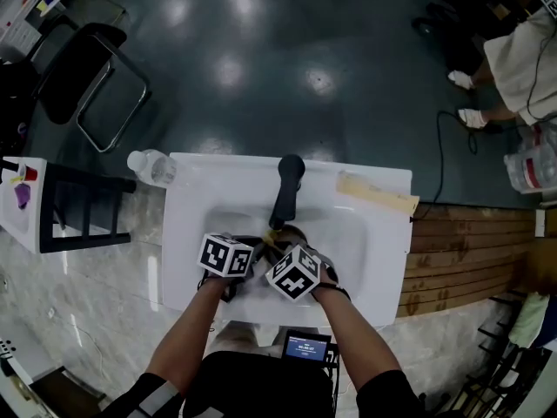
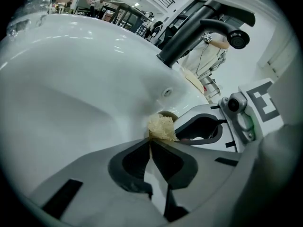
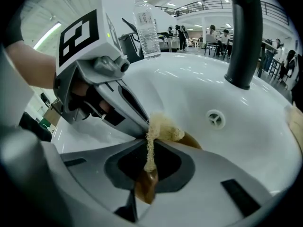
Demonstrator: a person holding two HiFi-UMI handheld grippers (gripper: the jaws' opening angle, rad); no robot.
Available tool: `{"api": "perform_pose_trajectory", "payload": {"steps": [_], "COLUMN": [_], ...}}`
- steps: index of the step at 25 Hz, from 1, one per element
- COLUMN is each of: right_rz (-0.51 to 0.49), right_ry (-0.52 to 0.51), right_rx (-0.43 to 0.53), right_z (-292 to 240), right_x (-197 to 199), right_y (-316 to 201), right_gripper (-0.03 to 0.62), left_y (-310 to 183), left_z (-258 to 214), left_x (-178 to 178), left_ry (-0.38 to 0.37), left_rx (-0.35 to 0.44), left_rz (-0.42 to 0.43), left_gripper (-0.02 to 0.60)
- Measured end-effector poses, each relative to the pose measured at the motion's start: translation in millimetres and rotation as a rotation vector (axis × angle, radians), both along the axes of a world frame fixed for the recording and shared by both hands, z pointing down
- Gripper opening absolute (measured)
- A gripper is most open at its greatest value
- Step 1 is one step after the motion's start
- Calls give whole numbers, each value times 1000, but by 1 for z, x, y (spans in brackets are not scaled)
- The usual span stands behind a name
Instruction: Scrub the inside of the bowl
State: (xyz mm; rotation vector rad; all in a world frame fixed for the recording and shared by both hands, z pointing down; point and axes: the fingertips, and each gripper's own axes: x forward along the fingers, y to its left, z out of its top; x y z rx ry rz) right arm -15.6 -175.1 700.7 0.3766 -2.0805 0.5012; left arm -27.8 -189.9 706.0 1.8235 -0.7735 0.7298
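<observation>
A brown bowl [image 3: 192,140] sits low in the white sink [image 1: 370,238]; only its rim shows in the left gripper view [image 2: 166,114]. My right gripper [image 3: 147,144] is shut on that rim, and brown shows between its jaws. A beige fibrous scrubber [image 2: 162,127] is pinched at the tip of my left gripper [image 2: 150,140], which is shut on it. The scrubber [image 3: 164,126] rests at the bowl's edge, right where both gripper tips meet. From the head view the marker cubes of the left gripper [image 1: 228,255] and right gripper [image 1: 297,273] cover most of the bowl [image 1: 292,233].
A black faucet [image 1: 287,188] arches over the basin from the far rim, close above the grippers. An overflow hole [image 3: 216,118] is in the basin wall. A clear water bottle [image 1: 152,166] stands at the sink's far left corner. A beige strip [image 1: 377,195] lies on the far right rim.
</observation>
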Motion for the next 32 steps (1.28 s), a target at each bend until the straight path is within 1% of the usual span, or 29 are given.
{"api": "perform_pose_trajectory", "payload": {"steps": [5, 8, 10, 14, 18, 22, 26, 32], "right_rz": [-2, -26, -62, -175, -256, -298, -291, -247], "right_ry": [-59, -80, -84, -72, -28, 33, 75, 125], "right_rx": [-85, -114, -127, -140, -134, -109, -69, 9], "right_z": [-3, -6, -7, -6, -3, -3, -6, -11], "right_x": [-2, -1, 0, 3, 8, 21, 34, 47], "right_y": [1, 6, 12, 30, 41, 46, 40, 20], "right_gripper": [40, 40, 40, 40, 38, 38, 38, 39], "left_y": [-4, -6, -7, -12, -13, -10, -9, -9], "left_z": [0, 0, 0, -3, -5, -6, -7, -10], "left_x": [-2, -2, -4, -4, -4, -4, -3, -3], "left_ry": [-9, -13, -17, -12, -47, -81, -109, -144], "left_rx": [5, 5, 9, 18, 30, 38, 42, 49], "left_rz": [-29, -49, -55, -50, -18, 8, 44, 89], "left_gripper": [14, 8, 8, 8, 8, 8, 8, 8]}}
